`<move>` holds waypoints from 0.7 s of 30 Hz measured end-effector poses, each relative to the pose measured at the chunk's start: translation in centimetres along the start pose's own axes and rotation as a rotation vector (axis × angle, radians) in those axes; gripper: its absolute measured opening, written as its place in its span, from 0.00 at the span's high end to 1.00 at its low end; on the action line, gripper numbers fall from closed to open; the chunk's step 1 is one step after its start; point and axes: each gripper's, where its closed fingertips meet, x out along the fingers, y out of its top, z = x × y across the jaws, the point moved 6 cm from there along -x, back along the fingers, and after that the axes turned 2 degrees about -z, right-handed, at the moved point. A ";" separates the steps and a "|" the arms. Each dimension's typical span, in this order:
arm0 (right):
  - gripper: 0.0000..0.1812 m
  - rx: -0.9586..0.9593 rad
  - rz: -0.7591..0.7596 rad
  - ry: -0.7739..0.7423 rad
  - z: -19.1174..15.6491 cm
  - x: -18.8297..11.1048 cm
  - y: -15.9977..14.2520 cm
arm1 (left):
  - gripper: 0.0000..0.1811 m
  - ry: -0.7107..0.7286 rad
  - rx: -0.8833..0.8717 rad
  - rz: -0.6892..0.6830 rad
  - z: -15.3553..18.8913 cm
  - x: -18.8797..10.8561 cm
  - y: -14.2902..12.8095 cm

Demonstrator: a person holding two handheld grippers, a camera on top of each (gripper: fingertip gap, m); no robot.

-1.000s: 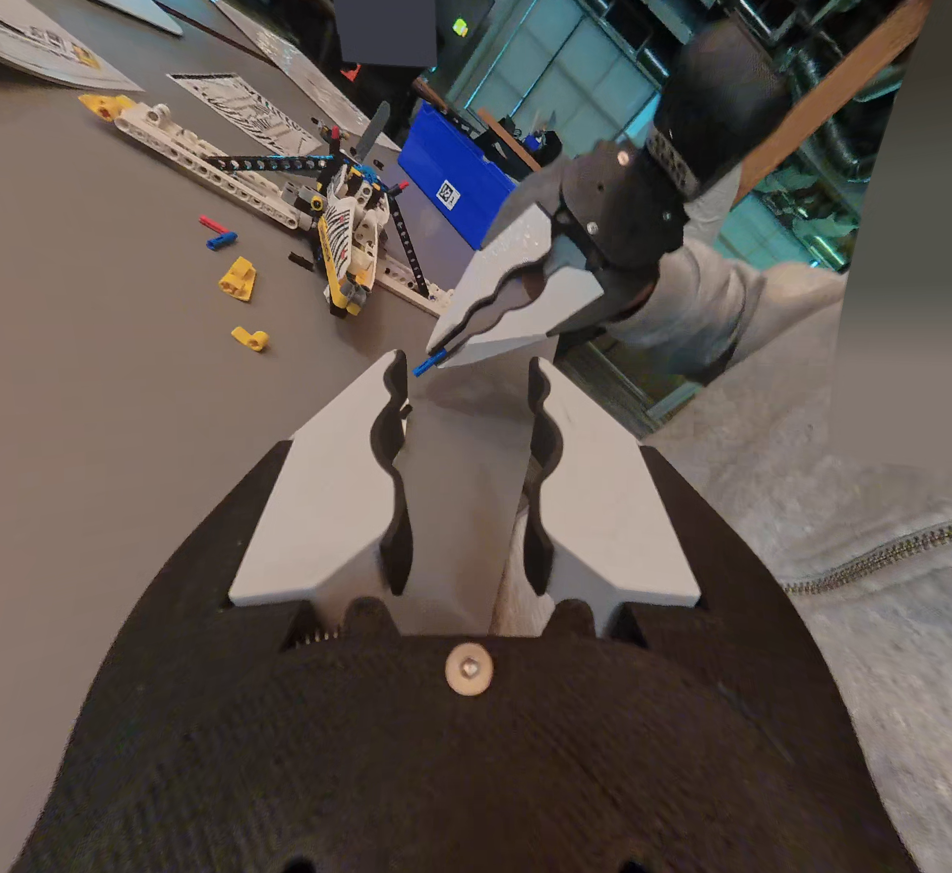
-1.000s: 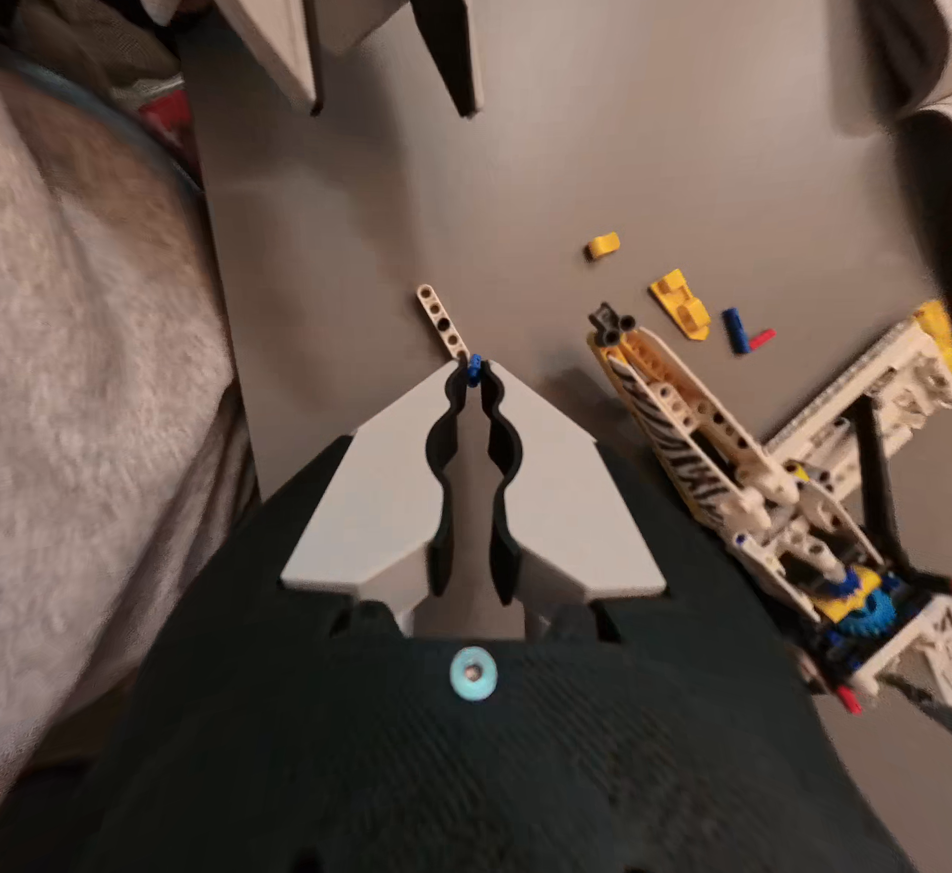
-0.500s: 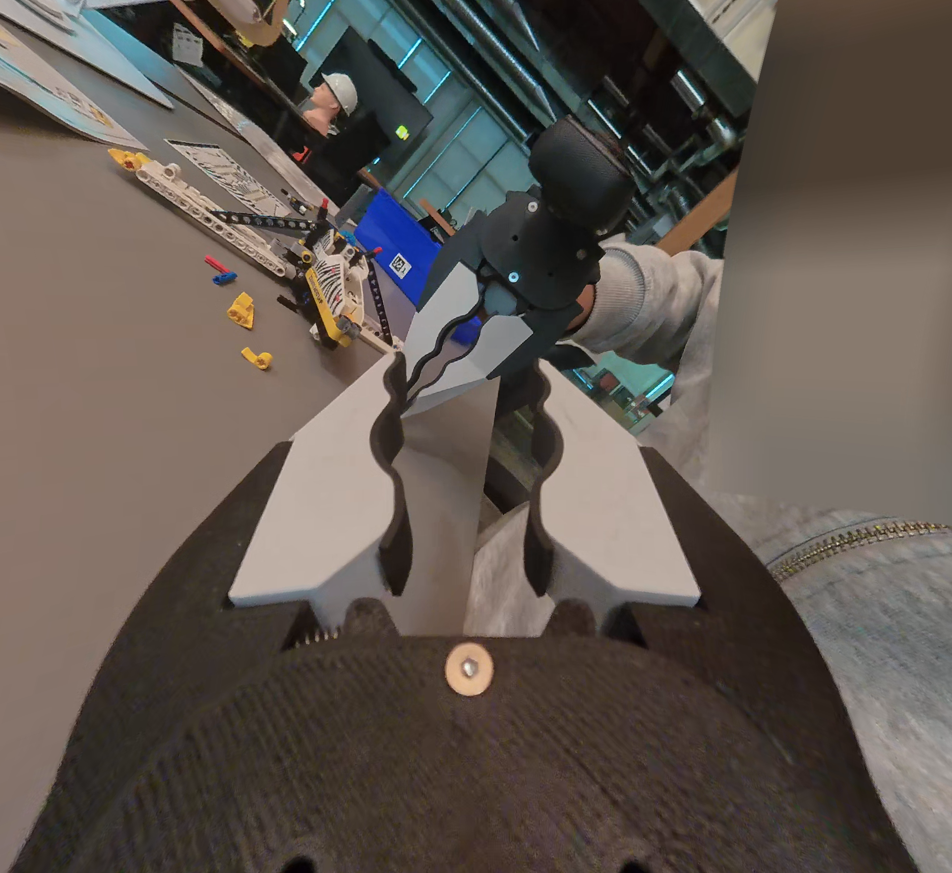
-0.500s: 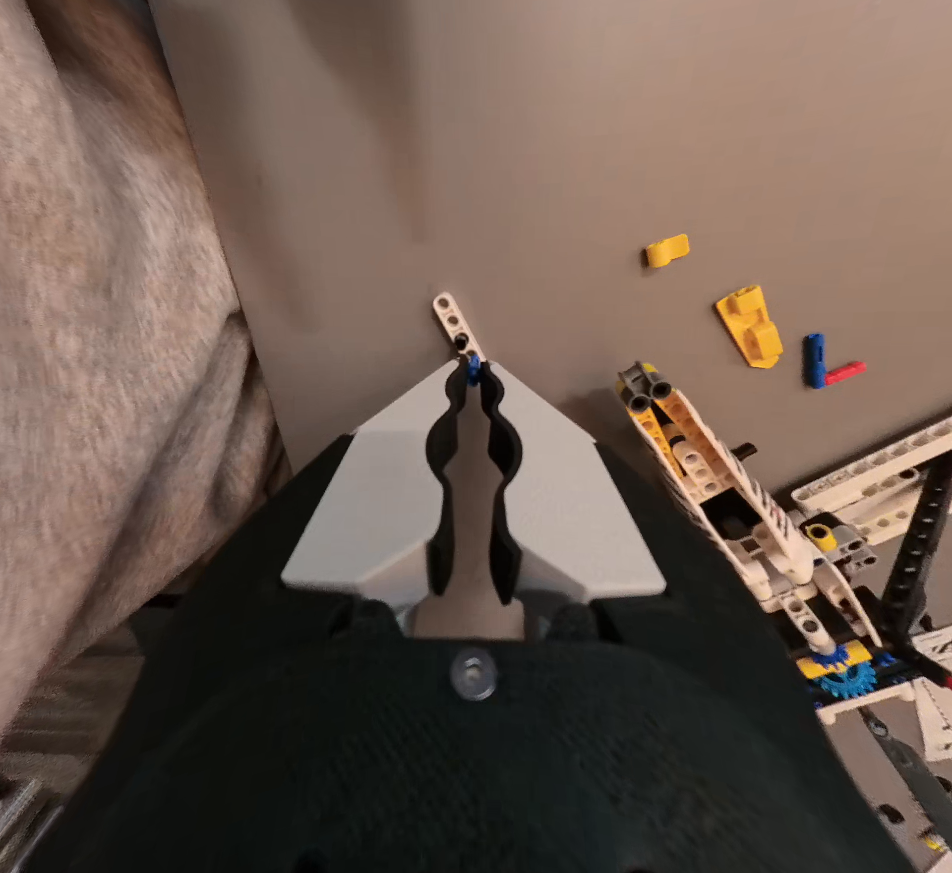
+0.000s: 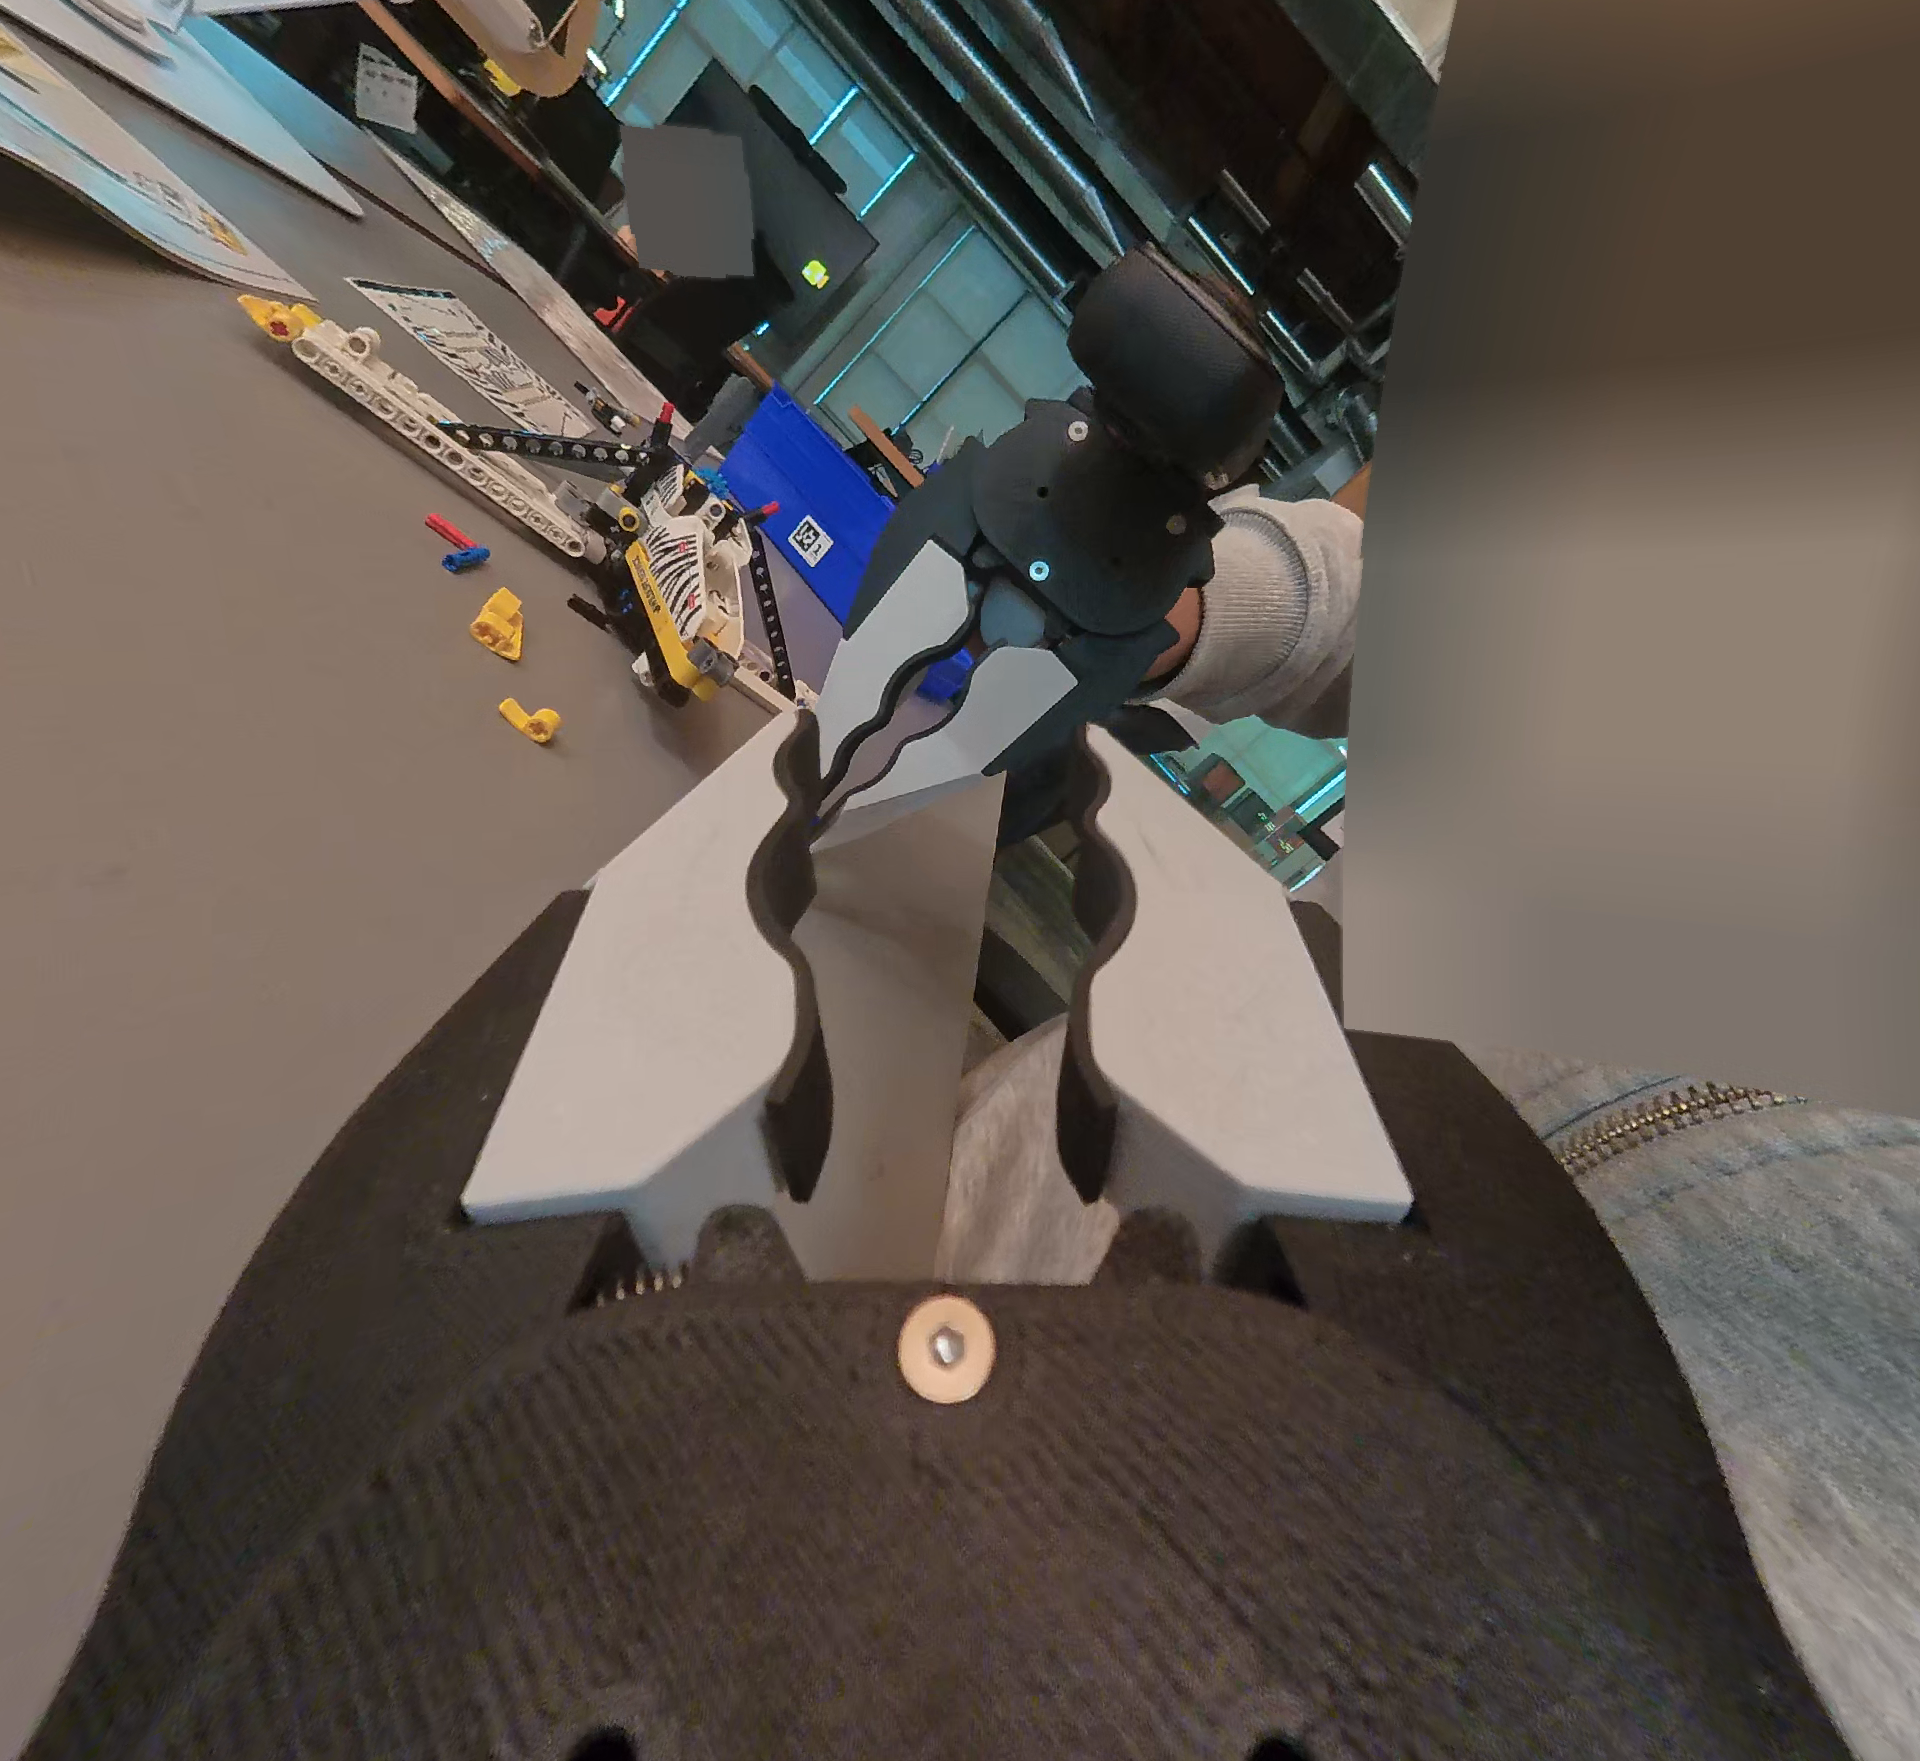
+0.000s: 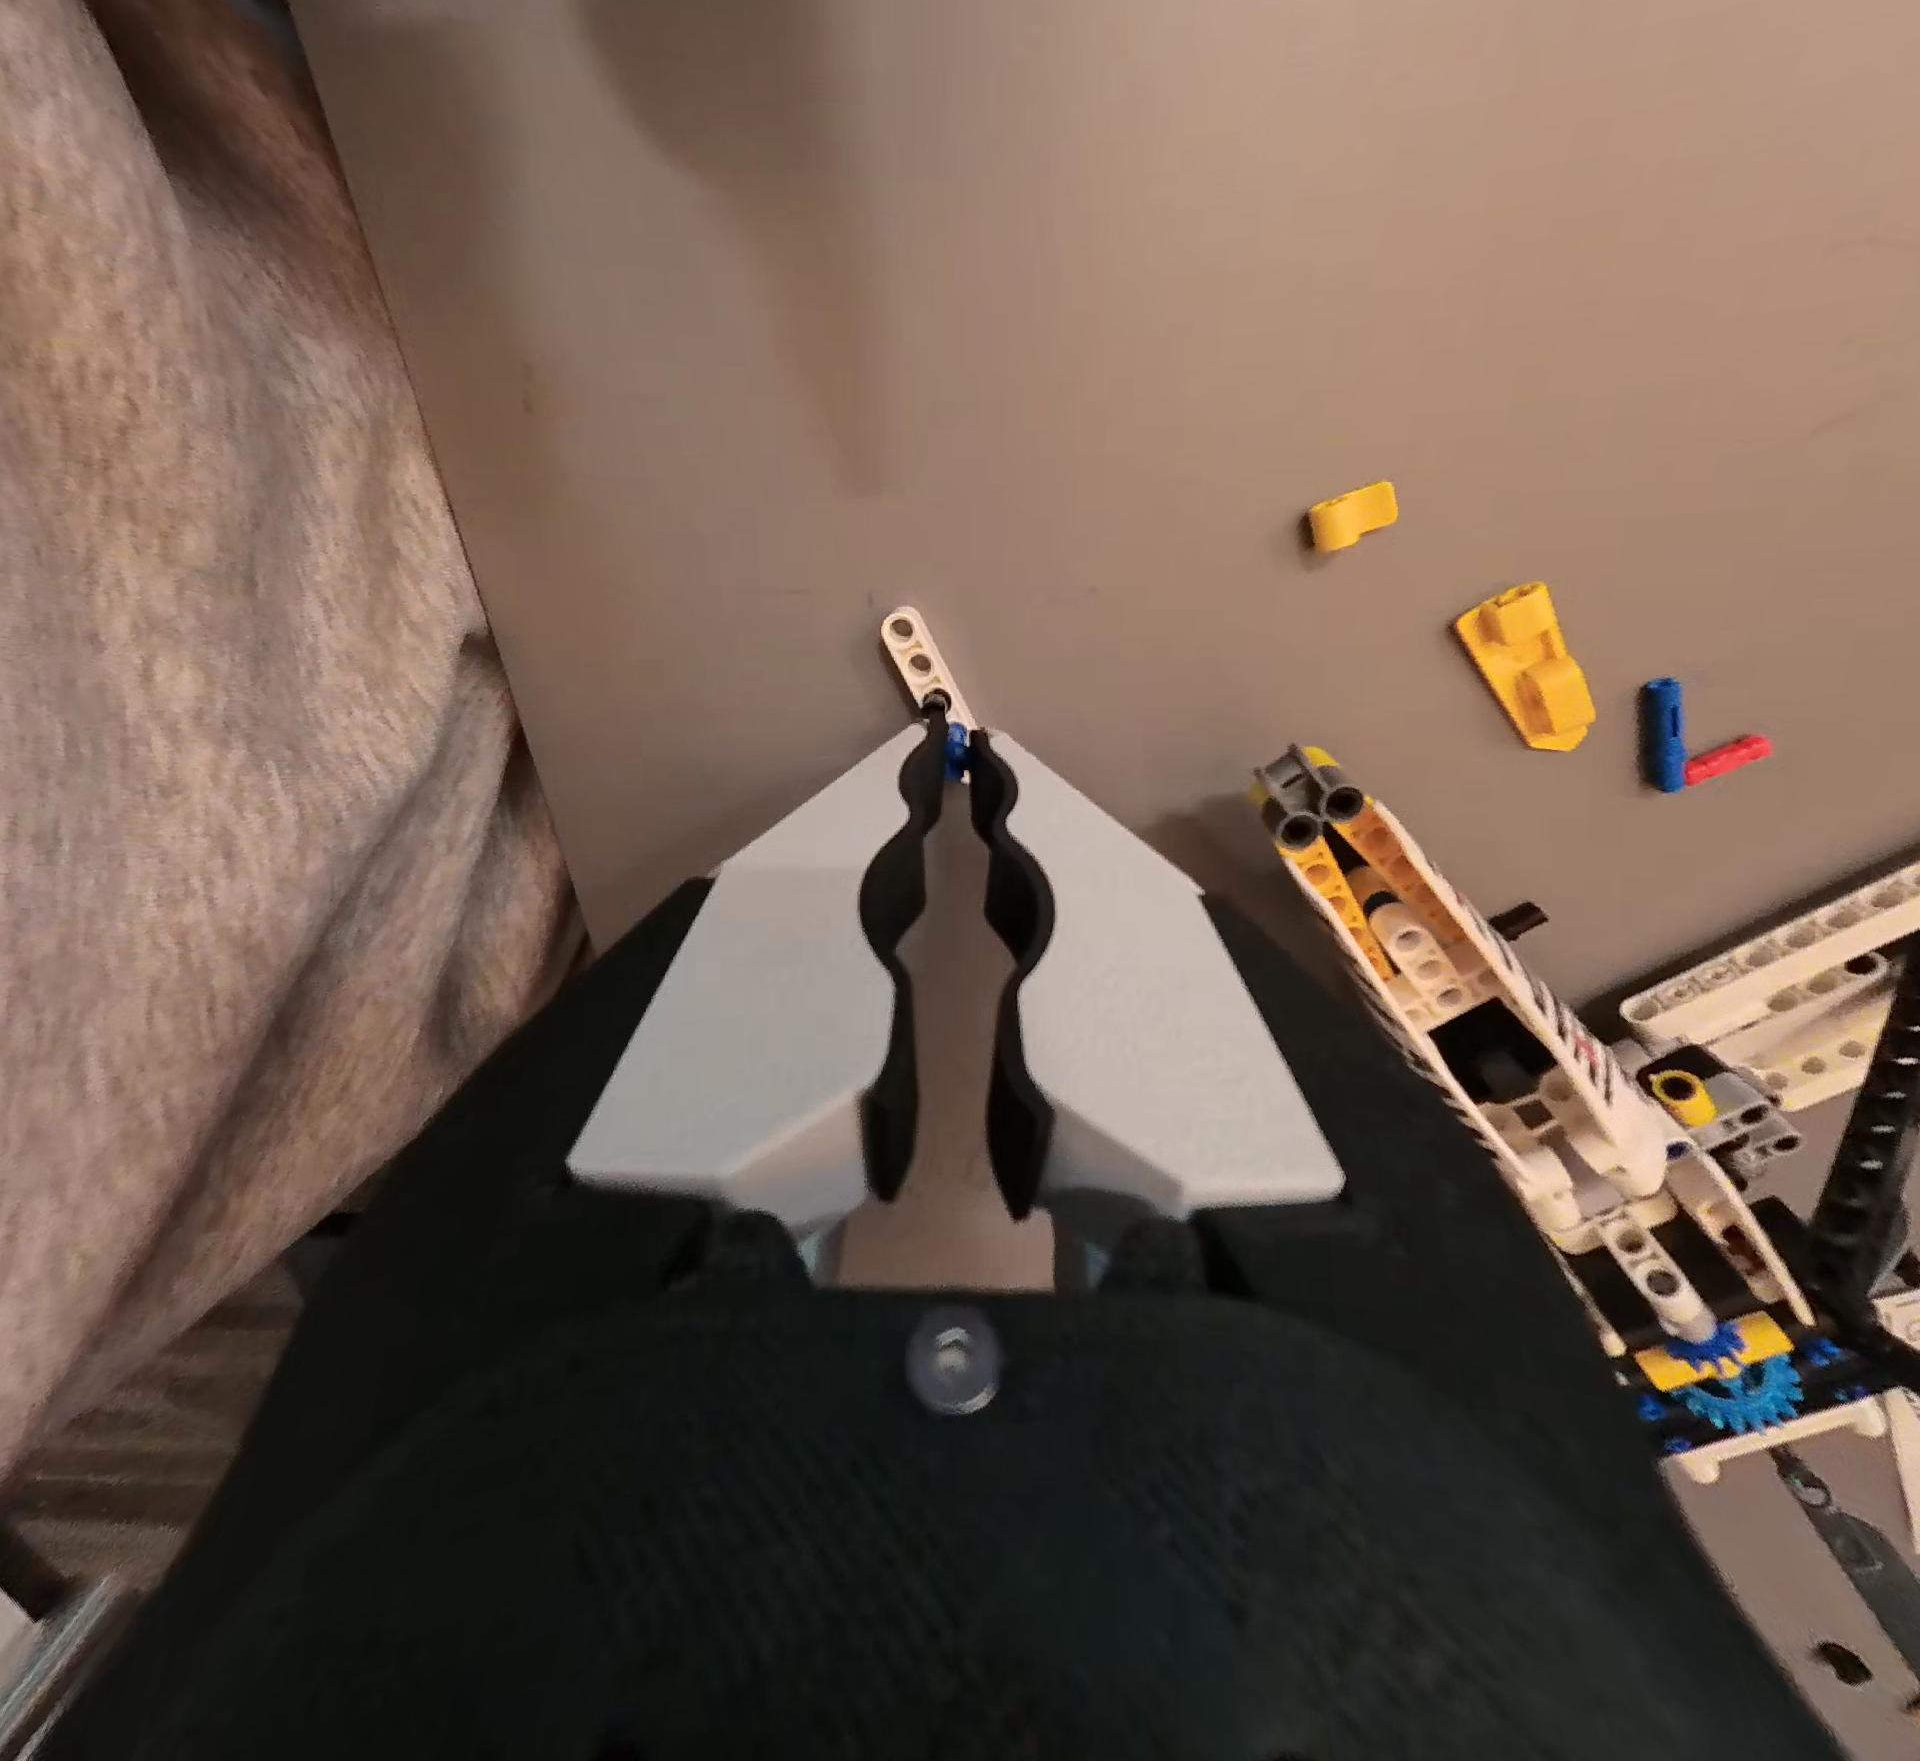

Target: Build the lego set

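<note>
**Currently: blue pin pinched at the white beam, left tool idle**

Right gripper: grey fingers with black wavy pads closed nearly tip to tip, pinching a small blue lego pin. The pin sits at the near end of a short white lego beam with round holes, which lies flat on the matte grey-brown table close to its left edge. A small black peg shows in the beam hole nearest the pin. Whether the blue pin is seated in the beam cannot be told.

Left gripper: fingers spread wide apart, nothing between them, held just over the near table edge. In its view the right gripper points down beside its left fingertip.

Partly built white, yellow and black lego model with striped panels: on the table to the right of the right gripper, apart from it; a blue gear shows at its near end.

Loose parts further right, well apart from the grippers:
- small curved yellow lego piece
- larger yellow wedge-shaped lego piece
- blue lego pin touching a red lego axle

Printed paper sheets lie at the far side of the table
</note>
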 end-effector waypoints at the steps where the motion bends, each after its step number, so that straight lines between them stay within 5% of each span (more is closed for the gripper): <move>1: 0.98 -0.003 0.002 -0.001 0.0 0.0 0.0 | 0.75 0.000 -0.001 -0.001 0.0 0.0 0.0; 21: 0.99 -0.085 0.023 -0.023 -0.4 0.0 -0.3 | 0.75 -0.005 -0.012 -0.010 -0.1 0.1 0.0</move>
